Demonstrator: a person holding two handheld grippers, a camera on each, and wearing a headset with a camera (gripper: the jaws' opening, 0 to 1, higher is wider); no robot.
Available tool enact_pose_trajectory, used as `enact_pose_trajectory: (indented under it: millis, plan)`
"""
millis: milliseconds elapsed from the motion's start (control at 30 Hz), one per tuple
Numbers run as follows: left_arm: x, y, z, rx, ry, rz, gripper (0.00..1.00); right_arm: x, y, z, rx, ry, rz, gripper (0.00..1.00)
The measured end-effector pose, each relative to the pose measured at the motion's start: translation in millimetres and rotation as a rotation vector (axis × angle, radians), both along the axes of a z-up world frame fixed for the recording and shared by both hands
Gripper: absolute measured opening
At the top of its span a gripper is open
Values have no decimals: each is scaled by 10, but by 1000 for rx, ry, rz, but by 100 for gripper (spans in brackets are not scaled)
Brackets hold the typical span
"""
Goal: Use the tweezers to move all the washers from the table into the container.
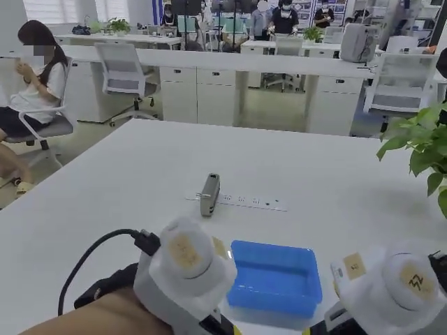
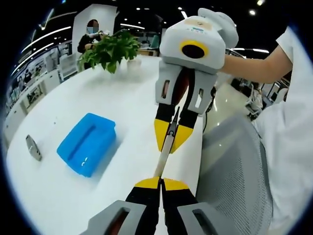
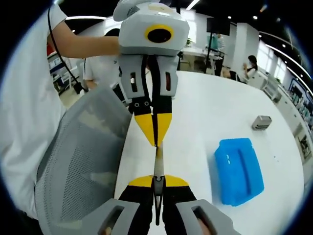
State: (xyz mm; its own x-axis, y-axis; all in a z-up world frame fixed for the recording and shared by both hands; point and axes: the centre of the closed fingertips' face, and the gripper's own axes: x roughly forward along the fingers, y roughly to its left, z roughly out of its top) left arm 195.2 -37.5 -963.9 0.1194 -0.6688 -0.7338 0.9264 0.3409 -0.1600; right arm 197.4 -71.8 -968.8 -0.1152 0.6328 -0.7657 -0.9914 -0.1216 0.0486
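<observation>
White tabletop (image 1: 140, 181) carries a blue rectangular plastic container (image 1: 276, 272). The left gripper (image 2: 161, 182) and right gripper (image 2: 169, 144) face each other, each clamped on one end of slim metal tweezers (image 2: 164, 159); tiny washers (image 1: 251, 201) lie in a row beyond the container.

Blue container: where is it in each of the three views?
Head view: blue container at bottom centre.
Left gripper view: the container sits left of centre.
Right gripper view: the container sits lower right.
Shared landmark: small grey block nearby, apart from the container.
</observation>
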Motion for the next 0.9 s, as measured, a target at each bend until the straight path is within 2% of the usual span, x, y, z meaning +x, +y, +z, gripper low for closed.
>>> enact_pose_trajectory:
  millis: [167,267,333,400,500,567,667,700,733,767,833,900]
  plan:
    - [-3,64,-129,17,31,-14,0,-2,-27,-59,-10,15,18,1]
    - [39,112,-177,21,56,-9,0,-9,-36,-85,-16,24,30,1]
    - [67,152,-226,40,70,-6,5,-7,-38,-99,-15,28,36,1]
    - [51,156,-276,39,118,-13,13,-21,-19,-92,0,37,45,1]
    - [-21,53,-314,-11,210,-49,15,-56,16,-85,18,47,62,1]
    - [-71,6,-328,-26,264,-73,15,-78,27,-105,16,48,82,2]
    - [-163,-55,-362,-36,374,-128,9,-75,37,-141,15,49,94,2]
    - [-176,-65,-371,-40,392,-141,7,-76,40,-159,10,50,99,2]
    - [-170,-52,-409,-26,410,-141,6,-82,35,-170,6,48,109,2]
    - [-163,-49,-423,-22,412,-142,4,-85,32,-184,3,43,119,2]
    - [-174,-47,-449,-16,451,-150,3,-83,34,-201,1,40,126,2]
    - [-169,-48,-464,-12,462,-157,3,-76,32,-221,-2,38,129,2]
